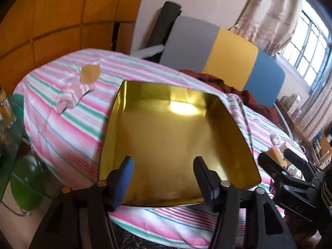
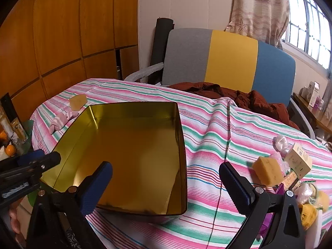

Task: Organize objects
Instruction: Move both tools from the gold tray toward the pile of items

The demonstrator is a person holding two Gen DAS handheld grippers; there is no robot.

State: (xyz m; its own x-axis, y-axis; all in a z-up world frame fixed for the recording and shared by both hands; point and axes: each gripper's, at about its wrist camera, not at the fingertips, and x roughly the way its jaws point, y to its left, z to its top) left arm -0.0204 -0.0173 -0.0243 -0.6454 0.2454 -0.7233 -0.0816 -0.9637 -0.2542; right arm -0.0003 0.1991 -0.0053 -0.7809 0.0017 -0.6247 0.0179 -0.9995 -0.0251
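On striped tablecloth (image 2: 207,128): gold tin (image 2: 132,155), chair (image 2: 230,62) behind.

You see a shiny gold tin (image 2: 132,157) on a pink, green and white striped cloth (image 2: 228,124), with a yellow-orange sponge (image 2: 267,171) at three o'clock.

Wood-panelled wall (image 2: 62,31), grey-yellow-blue chair back (image 2: 230,60), patterned curtain (image 2: 259,6), bright barred window (image 2: 311,31)

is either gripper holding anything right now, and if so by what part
Nothing is held. The left gripper is open over the empty gold tin, and the right gripper is open near the tin's right wall, with only tin and cloth between its fingers.
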